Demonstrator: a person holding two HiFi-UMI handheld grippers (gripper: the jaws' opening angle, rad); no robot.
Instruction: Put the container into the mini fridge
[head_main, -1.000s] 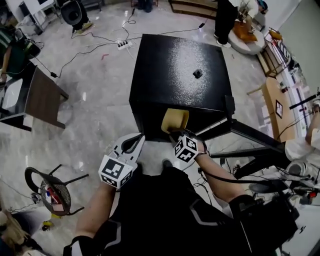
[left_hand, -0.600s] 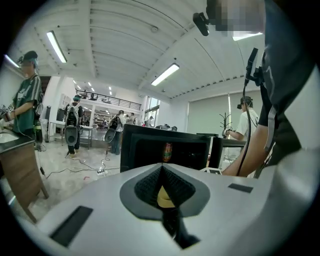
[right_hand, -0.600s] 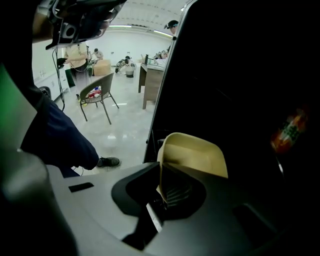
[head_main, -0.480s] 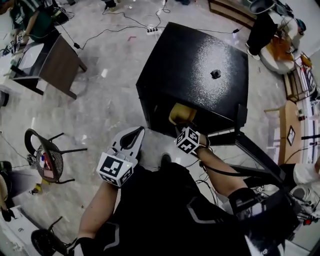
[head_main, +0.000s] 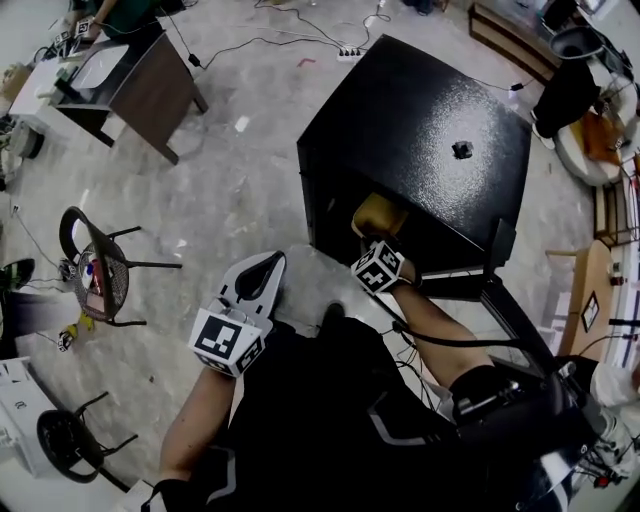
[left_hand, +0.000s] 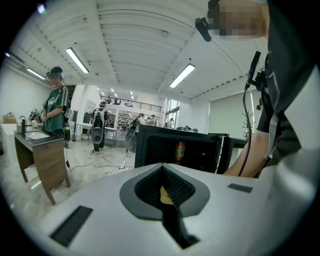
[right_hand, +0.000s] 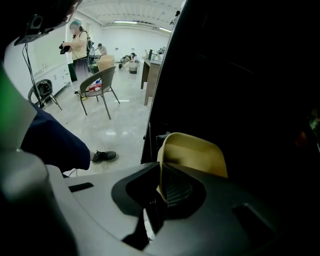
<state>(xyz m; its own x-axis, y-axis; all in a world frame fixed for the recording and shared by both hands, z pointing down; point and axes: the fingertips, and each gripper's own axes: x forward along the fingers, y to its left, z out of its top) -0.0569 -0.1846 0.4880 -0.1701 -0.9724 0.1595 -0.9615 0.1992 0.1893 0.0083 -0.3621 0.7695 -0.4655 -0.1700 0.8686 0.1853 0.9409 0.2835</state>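
Gripping the thin rim of the mustard-yellow, smooth-walled plastic container (right_hand: 196, 152), your right gripper (right_hand: 160, 182) has its jaws clamped on that wall. The rounded tub sits just inside the dark mouth of the black box-shaped mini fridge (head_main: 420, 130), whose top is glossy and speckled. Deeper in the fridge stands an orange-labelled can (left_hand: 180, 150). Your left gripper (left_hand: 164, 187) hangs near your leg, apart from the fridge, its ribbed jaws drawn together.

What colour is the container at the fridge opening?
Tan-yellow container; clearest in the right gripper view.
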